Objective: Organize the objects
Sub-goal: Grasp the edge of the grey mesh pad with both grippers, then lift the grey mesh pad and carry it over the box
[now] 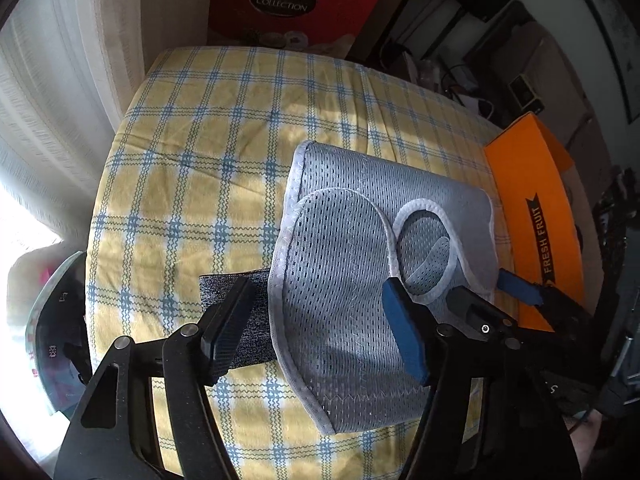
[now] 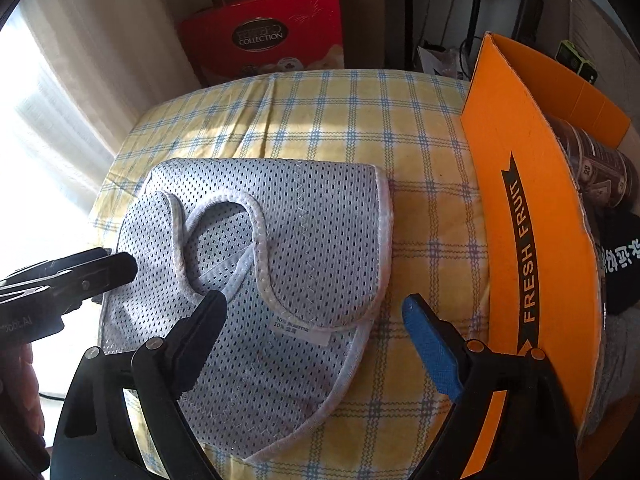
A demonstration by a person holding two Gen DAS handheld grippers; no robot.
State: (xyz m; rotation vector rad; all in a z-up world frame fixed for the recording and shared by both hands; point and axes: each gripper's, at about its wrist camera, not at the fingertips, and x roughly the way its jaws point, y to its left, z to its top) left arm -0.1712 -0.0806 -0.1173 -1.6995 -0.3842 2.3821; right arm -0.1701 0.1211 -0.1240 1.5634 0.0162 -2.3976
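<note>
A light blue mesh garment (image 1: pixel 344 280) lies flat on the yellow and blue checked cloth (image 1: pixel 224 140); it also shows in the right wrist view (image 2: pixel 288 248). A dark grey fabric piece (image 1: pixel 256 312) sticks out from under its left edge. My left gripper (image 1: pixel 316 320) is open, its jaws wide apart low over the garment's left part. My right gripper (image 2: pixel 316 332) is open over the garment's right edge, and it shows in the left wrist view (image 1: pixel 488 292). The left gripper's finger (image 2: pixel 112 268) reaches in from the left in the right wrist view.
An orange "FRESH FRUIT" cardboard box (image 2: pixel 532 240) stands at the right edge of the checked surface, with dark items inside. A red "COLLECTION" box (image 2: pixel 268 36) leans at the back. A white curtain (image 1: pixel 60 100) hangs on the left. Clutter and cables (image 1: pixel 460 76) lie at the back right.
</note>
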